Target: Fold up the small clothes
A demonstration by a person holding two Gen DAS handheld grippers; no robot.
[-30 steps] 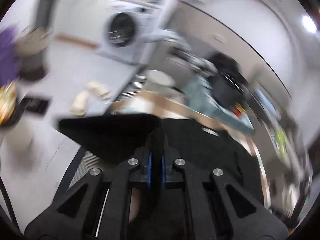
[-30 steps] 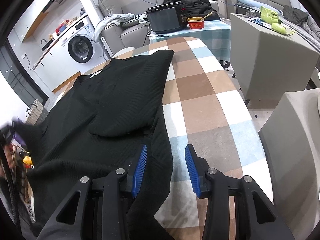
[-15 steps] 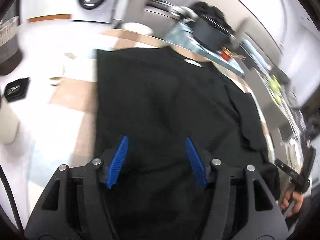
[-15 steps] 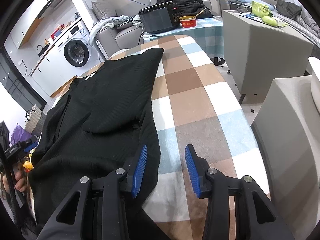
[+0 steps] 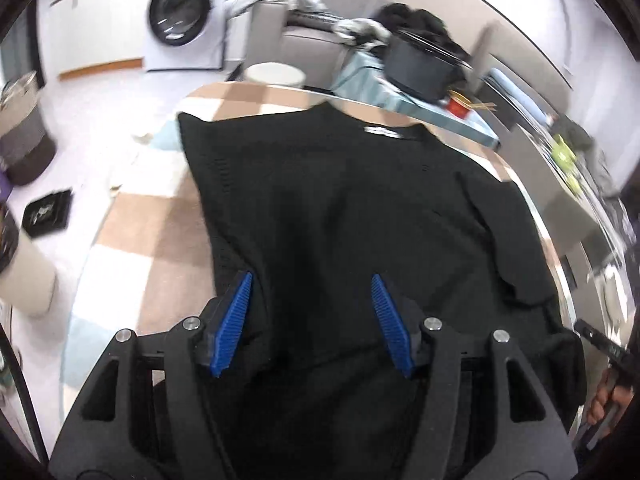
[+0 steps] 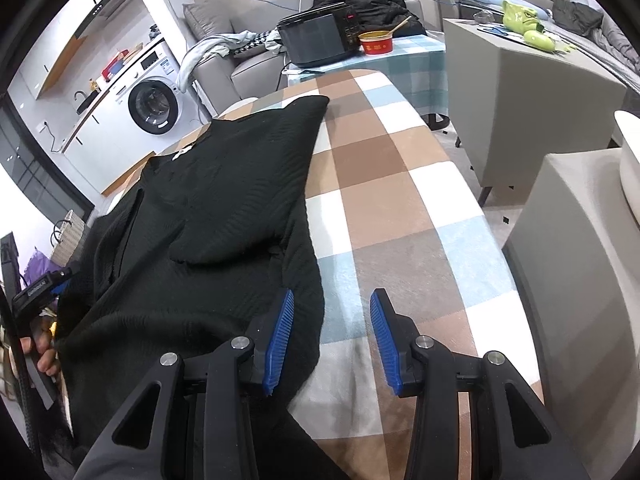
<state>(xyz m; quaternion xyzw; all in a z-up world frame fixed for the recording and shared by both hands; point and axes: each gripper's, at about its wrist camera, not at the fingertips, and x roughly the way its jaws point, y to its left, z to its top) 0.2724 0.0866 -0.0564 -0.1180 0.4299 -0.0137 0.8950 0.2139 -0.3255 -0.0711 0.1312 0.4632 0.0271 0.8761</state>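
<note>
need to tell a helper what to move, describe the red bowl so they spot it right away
Behind the checked table stands a smaller one under a teal check cloth. The red bowl sits there beside the black cooker, the only red item, with a stick poking out.

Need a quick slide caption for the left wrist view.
Left gripper open above a black sweater spread on the checked table.

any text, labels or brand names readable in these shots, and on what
Nothing reads for certain.
White neck label on the black sweater: too blurred.
Print on the red bowl: too small.
Red display and buttons on the black cooker: too small.
Sticker and panel on the washer: too small.
Label on the left gripper's body, at the left edge of the right wrist view: too small.
</note>
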